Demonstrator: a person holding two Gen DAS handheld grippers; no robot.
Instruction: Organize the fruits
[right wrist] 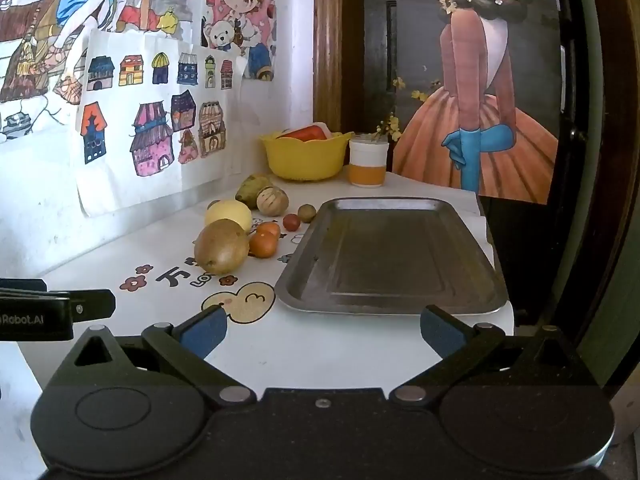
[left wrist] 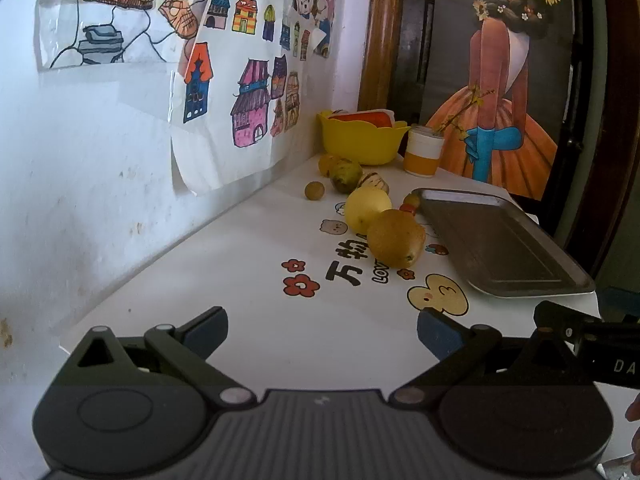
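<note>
Where the fruits lie, we count them in a loose row on the white tabletop (right wrist: pixel 328 344), between the papered wall and the tray. Nearest us: one brown kiwi (right wrist: pixel 221 246), touching a pale yellow round fruit (right wrist: pixel 229 213) just behind it. Beside the kiwi, on the tray side: two small orange fruits (right wrist: pixel 264 243), then a small red one (right wrist: pixel 291 221) and a small brown ball-shaped fruit (right wrist: pixel 307 213). Farther back: a striped tan fruit (right wrist: pixel 272 201) and a greenish fruit (right wrist: pixel 251 192). From the left wrist we also log a small brown fruit (left wrist: pixel 314 191) lying apart, nearer the wall.

One metal tray (right wrist: pixel 390 256), rectangular, nothing in it, just right of the row. One yellow scalloped bowl (right wrist: pixel 306 160) at the back, holding a red-and-white packet; one white-and-orange cup (right wrist: pixel 368 164) beside it.

Our left gripper (left wrist: pixel 322 332) and right gripper (right wrist: pixel 323 330) both hover low over the near table edge, jaws spread wide, gripping nothing. Children's drawings (right wrist: pixel 160 120) cover the wall.
</note>
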